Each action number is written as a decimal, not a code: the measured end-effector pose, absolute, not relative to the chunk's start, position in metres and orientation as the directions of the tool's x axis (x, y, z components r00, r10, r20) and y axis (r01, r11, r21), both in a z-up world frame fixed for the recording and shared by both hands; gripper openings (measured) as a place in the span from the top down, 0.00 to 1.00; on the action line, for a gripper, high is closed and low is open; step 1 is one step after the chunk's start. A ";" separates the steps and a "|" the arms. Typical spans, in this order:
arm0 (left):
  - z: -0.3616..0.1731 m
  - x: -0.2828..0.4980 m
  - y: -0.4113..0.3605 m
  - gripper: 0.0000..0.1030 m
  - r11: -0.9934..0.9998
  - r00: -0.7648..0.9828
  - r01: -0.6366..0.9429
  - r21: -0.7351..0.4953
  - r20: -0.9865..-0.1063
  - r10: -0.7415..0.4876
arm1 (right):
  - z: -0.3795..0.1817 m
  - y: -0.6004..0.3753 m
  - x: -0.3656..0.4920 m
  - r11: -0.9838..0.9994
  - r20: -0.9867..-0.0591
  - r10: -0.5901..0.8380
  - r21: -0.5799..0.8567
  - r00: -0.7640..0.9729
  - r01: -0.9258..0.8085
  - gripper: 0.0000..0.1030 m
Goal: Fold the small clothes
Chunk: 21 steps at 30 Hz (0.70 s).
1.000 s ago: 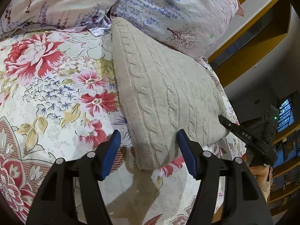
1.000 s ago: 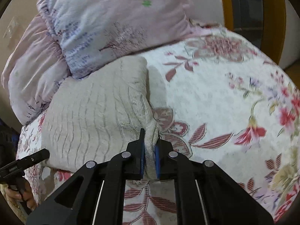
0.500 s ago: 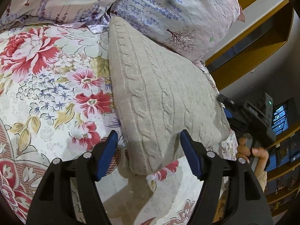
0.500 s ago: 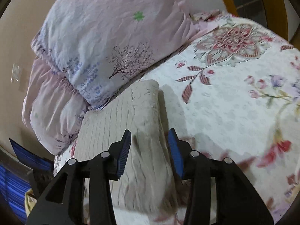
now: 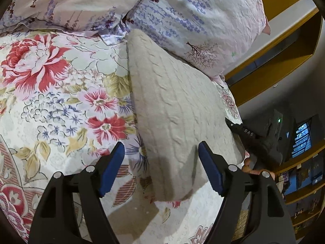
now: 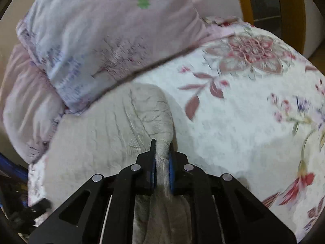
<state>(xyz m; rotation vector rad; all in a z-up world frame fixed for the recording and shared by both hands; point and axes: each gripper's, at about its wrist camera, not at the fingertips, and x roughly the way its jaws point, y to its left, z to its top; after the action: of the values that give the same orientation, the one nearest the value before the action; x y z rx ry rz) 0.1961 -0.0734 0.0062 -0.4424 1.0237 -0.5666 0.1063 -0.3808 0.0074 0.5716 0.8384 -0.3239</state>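
Two grippers | right gripper (image 6: 161, 158) pinches cable-knit sweater (image 5: 178, 109) edge | left gripper (image 5: 160, 162) gapes, empty, over its near end | long axis runs toward pillows (image 5: 189, 18)

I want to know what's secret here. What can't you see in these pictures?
- Right view: the sweater edge pinched in the right claw runs under the claw's black frame, hidden.
- Left view: the sweater's near corner sits behind the open left claw pad.
- Right view: the pillow print is blurred.
- Left view: shelf items at the right edge are too small and dark.
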 end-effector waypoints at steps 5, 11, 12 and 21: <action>0.006 0.206 -0.070 0.26 0.768 0.381 0.211 -0.605 -0.672 -0.635 | 0.033 -0.380 0.098 0.802 -0.734 -0.110 0.332 0.670 0.496 0.69; 0.007 0.230 -0.077 0.26 0.771 0.373 0.184 -0.609 -0.683 -0.628 | 0.055 -0.356 0.099 0.879 -0.671 -0.068 0.311 0.739 0.363 0.69; 0.009 0.233 -0.079 0.26 0.773 0.372 0.187 -0.606 -0.685 -0.627 | 0.054 -0.351 0.101 0.889 -0.673 -0.060 0.299 0.737 0.346 0.69; 0.015 0.249 -0.090 0.25 0.790 0.372 0.207 -0.577 -0.701 -0.609 | 0.023 -0.322 0.112 0.954 -0.790 -0.059 0.134 0.610 0.267 0.62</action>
<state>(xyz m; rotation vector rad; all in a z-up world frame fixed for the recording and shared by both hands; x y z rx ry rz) 0.2488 -0.0901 0.0151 -0.4312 1.0705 -0.5439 0.1123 -0.3219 0.0230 0.2494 0.8971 -0.1906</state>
